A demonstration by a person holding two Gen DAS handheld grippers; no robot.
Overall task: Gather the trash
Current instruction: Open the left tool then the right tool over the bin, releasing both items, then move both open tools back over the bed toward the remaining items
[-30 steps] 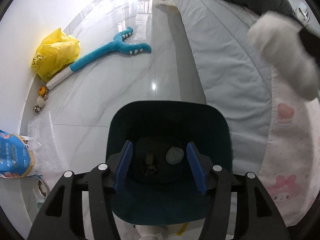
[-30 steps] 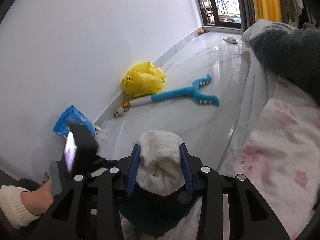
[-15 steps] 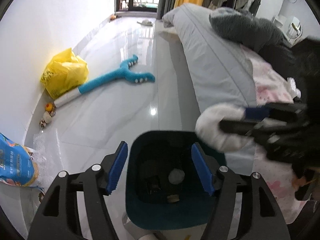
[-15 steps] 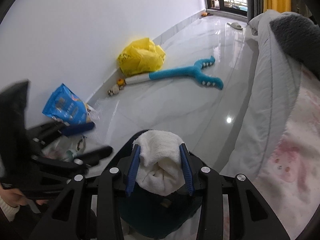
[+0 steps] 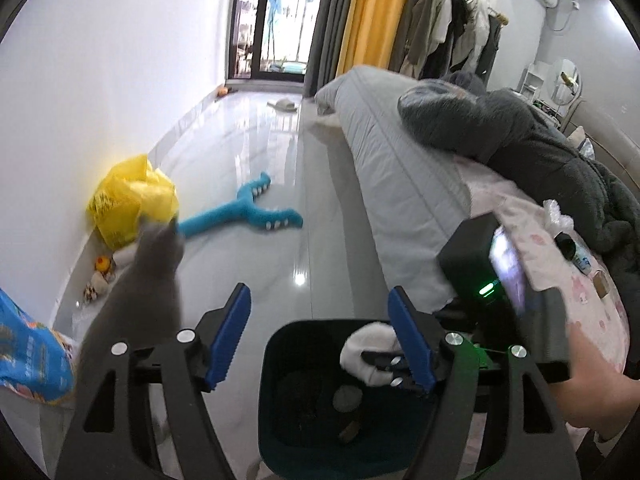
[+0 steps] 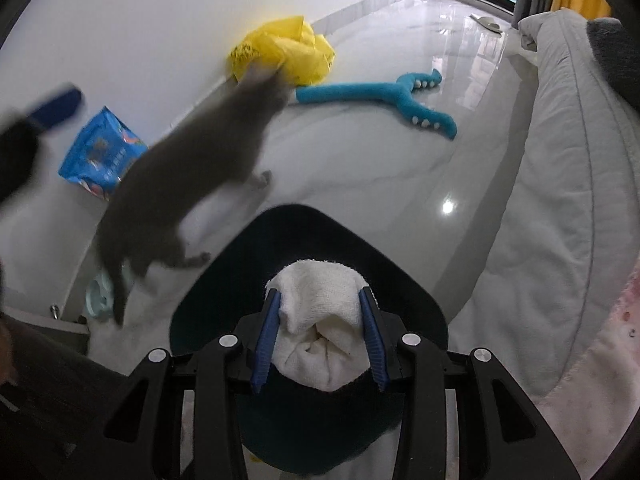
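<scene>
Crumpled white paper towel [image 6: 320,312], the piece of trash in hand, is pinched between the blue pads of the right hand-held gripper [image 6: 320,340], which is clamped on it directly over the mouth of the dark teal bin [image 6: 404,280]; holding it there looks like the set-up for letting it drop in with the scraps already at the bottom. The left hand-held gripper [image 5: 320,336] hangs above the same bin, its jaws opening with nothing between them, seemingly clear of the drop. A grey cat [image 6: 188,184] walks past on the glossy floor [image 6: 360,168], close to the bin's left side. Further off lie a teal plush toy [image 6: 384,96], a yellow plastic bag [image 6: 288,52] and a blue packet [image 6: 100,152]; their print is too blurred to read.
</scene>
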